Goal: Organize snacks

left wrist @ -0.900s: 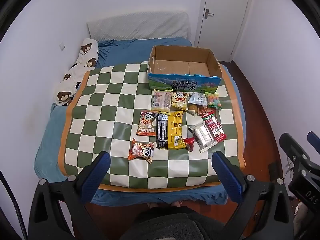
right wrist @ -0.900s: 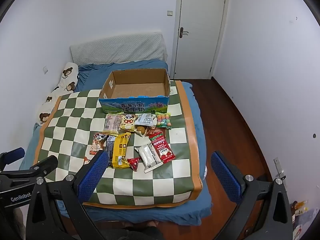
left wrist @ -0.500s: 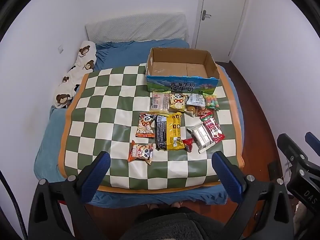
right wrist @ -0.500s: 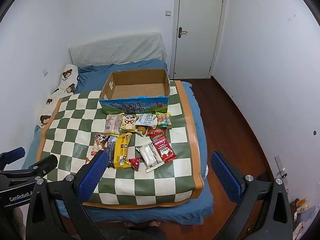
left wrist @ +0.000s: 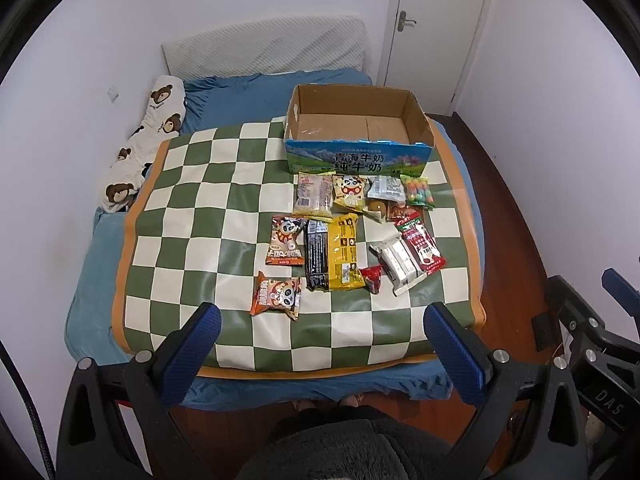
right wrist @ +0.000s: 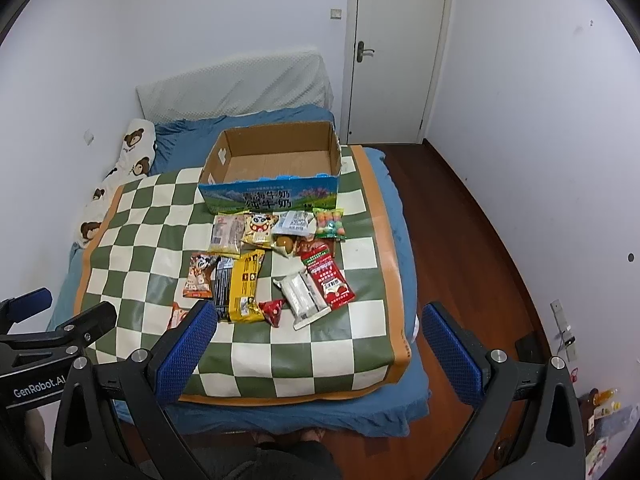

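One open cardboard box (left wrist: 356, 128) is sitting at the upper centre of the frame on a green-and-cream checkered mat (left wrist: 192, 216) that is covering a bed with a blue sheet (left wrist: 248, 92); its blue front panel is carrying large Chinese characters reading 青海牛奶 and 纯牛奶, and nothing is lying inside it. Just below the box, the snacks are lying loose on the mat, about thirteen packets in all, some overlapping so the count is not certain. Two orange panda-print packets (left wrist: 285, 241) are lying at the left of the group, the second one (left wrist: 276, 294) lower down and nearest the camera. One black bar packet (left wrist: 317, 255) and one yellow packet (left wrist: 345, 252) are lying side by side, touching. One small red triangular packet (left wrist: 372, 276), one white-and-silver wafer packet (left wrist: 398, 262) and one red packet with white label text (left wrist: 420, 246) are filling the right side; the writing on them is too small to read. One clear packet of coloured candies (left wrist: 418, 191) is lying just beneath the box's right corner. The left hand-held gripper (left wrist: 320, 344) is hanging over the mat's near edge with its blue pads spread wide and nothing between them. The right hand-held gripper (right wrist: 316, 350) is likewise gaping wide and empty, and in its view the other tool's body is showing "GenRobot.AI" at the lower left.
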Action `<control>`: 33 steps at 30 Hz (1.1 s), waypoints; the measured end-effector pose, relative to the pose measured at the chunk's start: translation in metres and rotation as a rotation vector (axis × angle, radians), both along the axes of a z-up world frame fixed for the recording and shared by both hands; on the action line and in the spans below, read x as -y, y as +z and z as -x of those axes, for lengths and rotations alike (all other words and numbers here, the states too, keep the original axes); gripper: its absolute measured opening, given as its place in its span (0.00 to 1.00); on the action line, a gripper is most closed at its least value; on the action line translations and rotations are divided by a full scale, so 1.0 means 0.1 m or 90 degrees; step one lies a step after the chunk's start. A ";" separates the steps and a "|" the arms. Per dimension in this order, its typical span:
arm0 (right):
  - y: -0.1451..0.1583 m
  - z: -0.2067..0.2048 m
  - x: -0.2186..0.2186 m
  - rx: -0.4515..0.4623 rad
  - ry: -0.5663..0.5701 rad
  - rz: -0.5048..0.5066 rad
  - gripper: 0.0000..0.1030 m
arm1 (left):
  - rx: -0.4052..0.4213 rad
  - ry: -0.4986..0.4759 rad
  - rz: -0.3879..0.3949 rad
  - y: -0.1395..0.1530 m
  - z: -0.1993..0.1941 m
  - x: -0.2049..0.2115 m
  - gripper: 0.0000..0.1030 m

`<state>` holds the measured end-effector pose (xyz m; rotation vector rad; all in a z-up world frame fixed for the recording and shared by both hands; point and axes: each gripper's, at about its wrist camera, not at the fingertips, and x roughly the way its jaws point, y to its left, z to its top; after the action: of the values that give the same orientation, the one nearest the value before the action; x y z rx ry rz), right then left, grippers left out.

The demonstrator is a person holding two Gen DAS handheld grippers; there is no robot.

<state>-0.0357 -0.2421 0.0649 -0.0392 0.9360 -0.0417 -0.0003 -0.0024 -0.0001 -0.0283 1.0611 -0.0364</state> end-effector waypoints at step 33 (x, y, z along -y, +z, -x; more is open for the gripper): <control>-0.02 0.00 0.03 -0.004 -0.004 -0.004 1.00 | -0.005 -0.002 0.001 -0.03 0.02 -0.03 1.00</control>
<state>-0.0353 -0.2455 0.0628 -0.0299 0.9424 -0.0447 -0.0018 0.0010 -0.0027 -0.0276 1.0686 -0.0397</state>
